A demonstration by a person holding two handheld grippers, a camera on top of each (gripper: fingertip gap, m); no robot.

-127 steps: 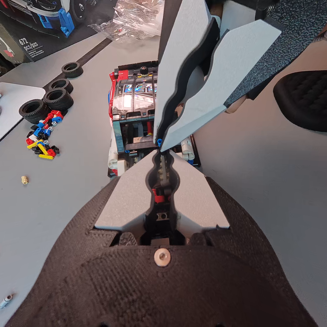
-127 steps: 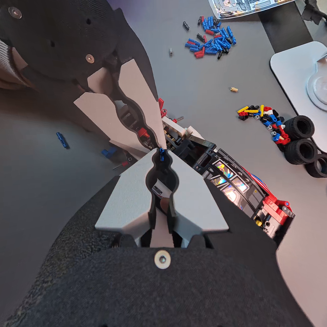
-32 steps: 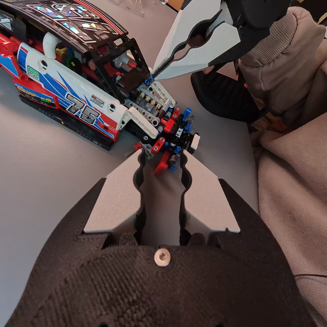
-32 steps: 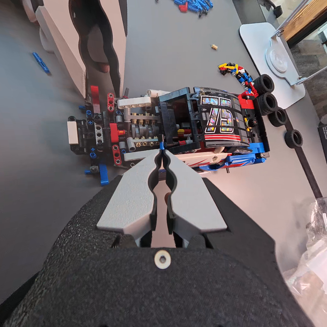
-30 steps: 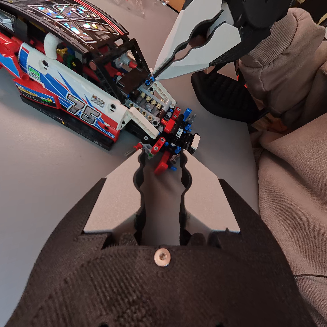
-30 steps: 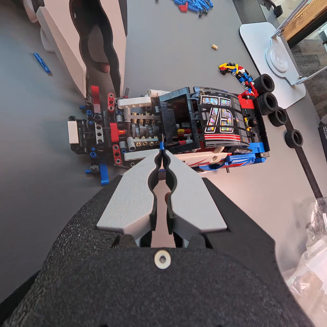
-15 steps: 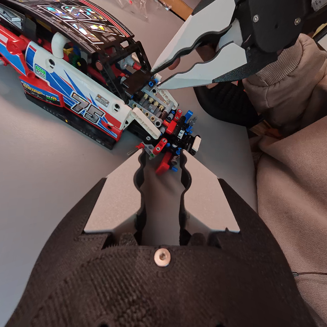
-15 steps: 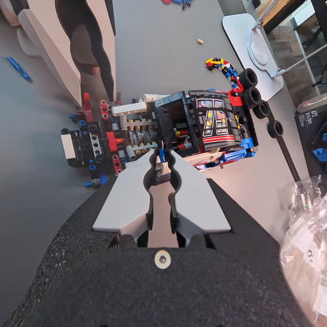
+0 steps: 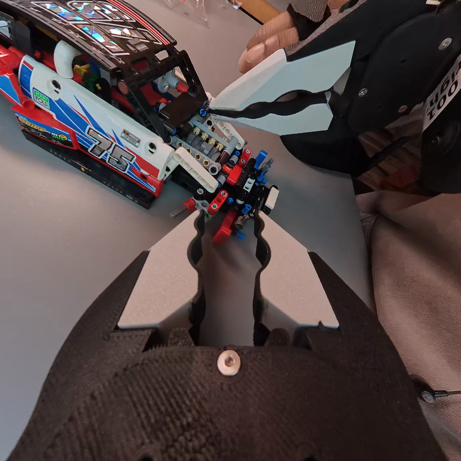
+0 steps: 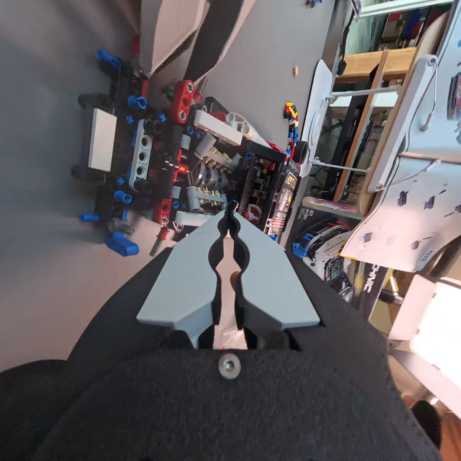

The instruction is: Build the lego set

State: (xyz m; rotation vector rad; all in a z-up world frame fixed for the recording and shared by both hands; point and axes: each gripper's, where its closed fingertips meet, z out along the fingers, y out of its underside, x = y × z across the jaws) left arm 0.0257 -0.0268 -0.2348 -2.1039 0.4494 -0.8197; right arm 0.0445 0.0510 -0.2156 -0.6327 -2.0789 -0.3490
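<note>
The race car model lies on the grey table with its open rear chassis towards me. My left gripper is open, and its tips stand on either side of the chassis end without gripping it. My right gripper is shut, and its tips touch a small blue pin seated in the black frame behind the cabin. In the right wrist view the right gripper is shut with the blue pin just past its tips. The left gripper's fingers show blurred at the top.
A loose blue piece and a grey axle lie by the chassis. A pile of small parts and a tyre lie beyond the car. The set box and an instruction sheet on a stand are at the right. A person's hand holds the right gripper. Spacing between my two grippers at the tips: around 9 cm.
The left gripper, shut on the chassis four seconds ago, is open. The right gripper opened half a second ago, shut again, and tilted lower behind the pin.
</note>
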